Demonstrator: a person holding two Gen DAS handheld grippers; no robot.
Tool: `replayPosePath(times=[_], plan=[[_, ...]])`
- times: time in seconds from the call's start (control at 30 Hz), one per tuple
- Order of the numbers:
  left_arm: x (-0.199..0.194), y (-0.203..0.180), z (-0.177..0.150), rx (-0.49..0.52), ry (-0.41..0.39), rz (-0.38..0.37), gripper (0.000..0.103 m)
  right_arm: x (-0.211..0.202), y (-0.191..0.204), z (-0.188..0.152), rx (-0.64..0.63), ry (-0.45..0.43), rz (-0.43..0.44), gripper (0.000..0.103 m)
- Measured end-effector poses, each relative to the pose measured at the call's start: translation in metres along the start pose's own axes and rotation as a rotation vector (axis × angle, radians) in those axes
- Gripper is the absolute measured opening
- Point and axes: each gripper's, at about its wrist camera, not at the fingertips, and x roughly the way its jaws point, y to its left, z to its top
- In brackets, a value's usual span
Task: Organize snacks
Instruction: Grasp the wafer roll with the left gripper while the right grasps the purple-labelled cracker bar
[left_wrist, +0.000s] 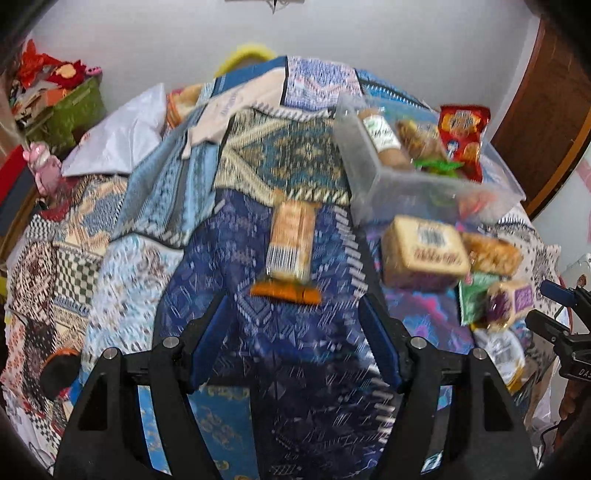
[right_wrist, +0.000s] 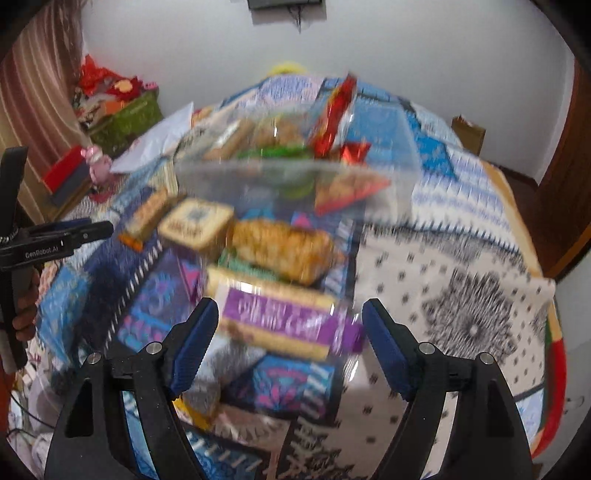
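Note:
My left gripper (left_wrist: 293, 314) hangs open over the blue quilt, just short of a tan snack bar packet (left_wrist: 291, 240) with an orange end. To its right lie a beige square pack (left_wrist: 424, 251), a golden snack pack (left_wrist: 491, 254) and a purple-labelled pack (left_wrist: 511, 299). A clear plastic container (left_wrist: 369, 166) behind them holds a red chips bag (left_wrist: 463, 136) and other snacks. My right gripper (right_wrist: 290, 306) is open above the purple-labelled pack (right_wrist: 284, 321), whose ends lie between the fingers with no pad touching. Beyond are the golden pack (right_wrist: 280, 247) and the container (right_wrist: 280, 177).
A patchwork quilt (right_wrist: 443, 258) covers the bed. A green box (left_wrist: 74, 110) piled with red items, a pink toy (left_wrist: 44, 166) and a white bag (left_wrist: 122, 136) sit at the back left. A wooden door (left_wrist: 546, 110) stands on the right. A hand (right_wrist: 24, 314) grips the left tool.

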Motion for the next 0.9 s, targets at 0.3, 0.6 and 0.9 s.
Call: replayPosePath(times=[0.3,0.6,0.9], plan=[[0.017,0.003,-0.002,0.002,0.023,0.003,0.071,0.020,0.011,0.004,-0.080,0.039,-0.025,0.091],[0.034,0.003,0.020,0.022,0.003,0.008,0.071,0.039,0.013,0.019,-0.119,0.078,0.041,0.091],[0.063,0.003,0.040,0.035,0.009,0.031,0.057,0.040,0.009,0.012,-0.093,0.096,0.104,0.059]])
